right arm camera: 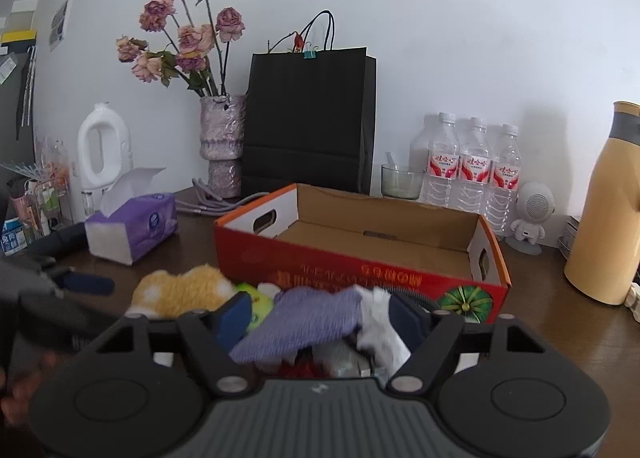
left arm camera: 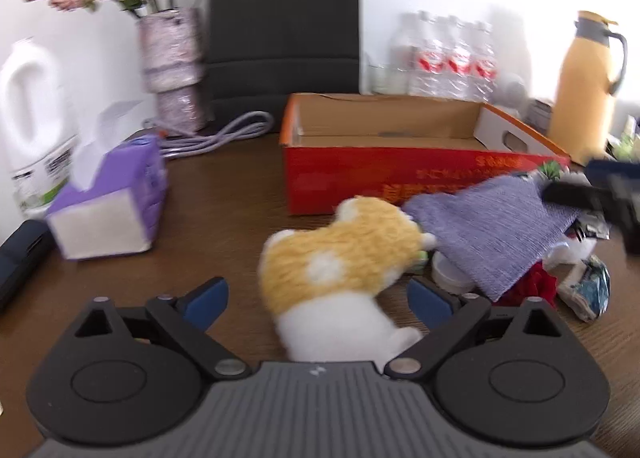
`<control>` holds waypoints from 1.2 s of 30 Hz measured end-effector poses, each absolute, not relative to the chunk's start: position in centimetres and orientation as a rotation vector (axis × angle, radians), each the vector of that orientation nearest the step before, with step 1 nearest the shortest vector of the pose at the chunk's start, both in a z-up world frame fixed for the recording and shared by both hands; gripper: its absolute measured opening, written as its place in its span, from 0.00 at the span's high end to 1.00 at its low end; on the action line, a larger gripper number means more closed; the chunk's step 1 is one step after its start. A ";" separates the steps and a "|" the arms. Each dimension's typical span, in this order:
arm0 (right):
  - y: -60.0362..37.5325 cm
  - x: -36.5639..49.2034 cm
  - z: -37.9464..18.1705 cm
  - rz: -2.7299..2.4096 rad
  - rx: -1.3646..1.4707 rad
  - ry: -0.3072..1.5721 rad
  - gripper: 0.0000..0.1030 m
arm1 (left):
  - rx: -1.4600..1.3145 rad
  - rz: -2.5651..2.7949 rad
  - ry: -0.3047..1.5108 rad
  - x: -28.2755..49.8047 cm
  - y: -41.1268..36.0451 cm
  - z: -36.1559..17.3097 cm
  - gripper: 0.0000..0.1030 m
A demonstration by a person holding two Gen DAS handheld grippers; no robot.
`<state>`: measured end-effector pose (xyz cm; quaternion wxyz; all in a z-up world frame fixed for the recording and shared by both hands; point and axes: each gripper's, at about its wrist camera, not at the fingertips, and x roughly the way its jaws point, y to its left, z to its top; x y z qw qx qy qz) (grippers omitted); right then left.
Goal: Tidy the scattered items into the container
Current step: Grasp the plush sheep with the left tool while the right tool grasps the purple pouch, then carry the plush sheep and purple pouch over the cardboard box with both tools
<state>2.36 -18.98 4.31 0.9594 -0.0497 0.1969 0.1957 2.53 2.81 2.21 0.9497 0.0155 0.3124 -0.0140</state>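
An open red cardboard box [left arm camera: 360, 174] stands on the brown table; it also shows in the right wrist view [right arm camera: 360, 274]. In front of it lies a pile: a yellow-and-white plush toy [left arm camera: 340, 258], a purple knitted cloth [left arm camera: 492, 226], a white lid [left arm camera: 448, 274], something red [left arm camera: 536, 286] and foil wrappers [left arm camera: 588, 290]. My left gripper [left arm camera: 320, 298] is open, its blue pads on either side of the plush. My right gripper [right arm camera: 324, 318] is open over the purple cloth [right arm camera: 304, 322], with a white cloth [right arm camera: 380, 322] beside it; the plush [right arm camera: 180, 290] lies left of it.
A purple tissue box [left arm camera: 108, 202] sits at left, a white jug [left arm camera: 32, 126] behind it. A vase of dried flowers [right arm camera: 224, 138], a black paper bag [right arm camera: 308, 118], water bottles [right arm camera: 472, 166], a glass [right arm camera: 400, 182] and a yellow thermos [right arm camera: 604, 210] line the wall.
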 end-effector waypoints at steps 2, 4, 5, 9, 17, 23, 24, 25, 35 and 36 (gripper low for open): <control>-18.3 4.6 5.1 0.409 -0.124 0.441 0.32 | -0.004 -0.043 0.667 3.1 3.1 2.0 0.40; -17.9 7.6 4.8 0.447 -0.133 0.523 0.37 | -0.057 -0.054 0.664 2.9 3.9 2.1 0.43; -17.8 9.0 4.3 0.455 -0.118 0.580 0.44 | -0.075 -0.051 0.655 2.7 4.3 2.2 0.45; -17.8 10.9 2.3 0.446 -0.094 0.686 0.87 | -0.119 -0.027 0.614 1.8 5.3 2.9 0.46; -14.8 2.5 4.3 0.536 -0.281 0.473 0.98 | -0.137 -0.024 0.543 -0.6 6.1 5.0 0.46; -18.7 -5.1 6.7 0.579 -0.147 0.454 0.98 | -0.152 -0.068 0.531 -3.8 6.2 6.2 0.46; -19.6 -5.7 6.7 0.574 -0.126 0.492 0.98 | -0.148 -0.088 0.525 -4.6 6.1 6.4 0.46; -20.4 -6.3 6.6 0.557 -0.114 0.534 0.98 | -0.140 -0.112 0.520 -5.4 5.9 6.4 0.46; -25.8 -10.9 1.0 0.383 -0.016 0.728 0.65 | -0.071 -0.141 0.659 -8.9 3.5 3.2 0.42; -26.0 -10.7 0.7 0.386 0.008 0.733 0.47 | -0.061 -0.138 0.659 -8.9 3.3 3.1 0.42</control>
